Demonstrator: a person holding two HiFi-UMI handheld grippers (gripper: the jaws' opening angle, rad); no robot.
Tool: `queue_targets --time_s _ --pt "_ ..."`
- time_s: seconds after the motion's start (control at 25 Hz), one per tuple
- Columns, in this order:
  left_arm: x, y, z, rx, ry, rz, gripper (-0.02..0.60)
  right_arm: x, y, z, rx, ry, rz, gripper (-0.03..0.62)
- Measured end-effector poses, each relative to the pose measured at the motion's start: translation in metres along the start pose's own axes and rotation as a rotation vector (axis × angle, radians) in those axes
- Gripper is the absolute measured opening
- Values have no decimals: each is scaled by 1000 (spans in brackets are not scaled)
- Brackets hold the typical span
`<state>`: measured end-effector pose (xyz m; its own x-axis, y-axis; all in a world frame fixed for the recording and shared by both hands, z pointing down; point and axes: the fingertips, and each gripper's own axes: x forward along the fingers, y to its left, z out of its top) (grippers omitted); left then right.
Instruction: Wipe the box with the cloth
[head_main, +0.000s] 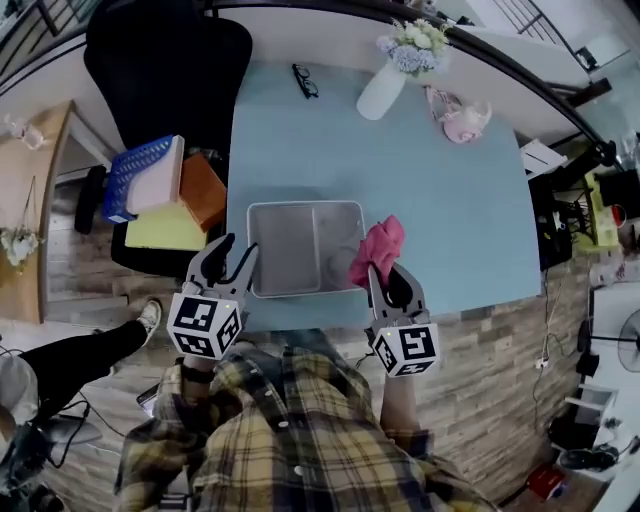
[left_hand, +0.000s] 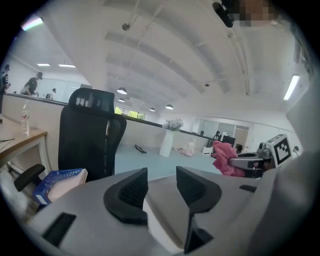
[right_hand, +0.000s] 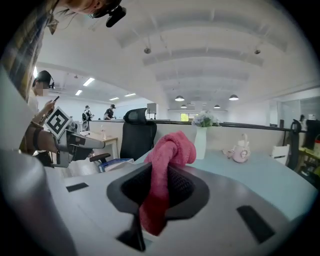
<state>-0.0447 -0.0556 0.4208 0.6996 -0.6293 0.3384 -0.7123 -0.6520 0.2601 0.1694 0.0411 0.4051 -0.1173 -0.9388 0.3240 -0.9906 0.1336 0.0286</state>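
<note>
A shallow grey-white box lies on the light blue table, near its front edge. My left gripper is open at the box's front left corner, and a pale edge shows low between its jaws. My right gripper is shut on a pink cloth, held just right of the box's right rim. In the right gripper view the cloth stands up bunched between the jaws of the gripper. The left gripper view shows the cloth off to the right.
A black office chair stands left of the table, carrying a blue basket and pink, orange and yellow items. At the table's far side are black glasses, a white vase with flowers and a pink teapot.
</note>
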Motion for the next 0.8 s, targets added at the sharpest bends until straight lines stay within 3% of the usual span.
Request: queue_targets --time_s 0.4,0.8 --pt "12 9 6 -55 -34 228 172 63 -22 16 -58 -20 252 75" --pt "21 14 0 -56 10 269 172 82 -20 27 -48 -39 324 75"
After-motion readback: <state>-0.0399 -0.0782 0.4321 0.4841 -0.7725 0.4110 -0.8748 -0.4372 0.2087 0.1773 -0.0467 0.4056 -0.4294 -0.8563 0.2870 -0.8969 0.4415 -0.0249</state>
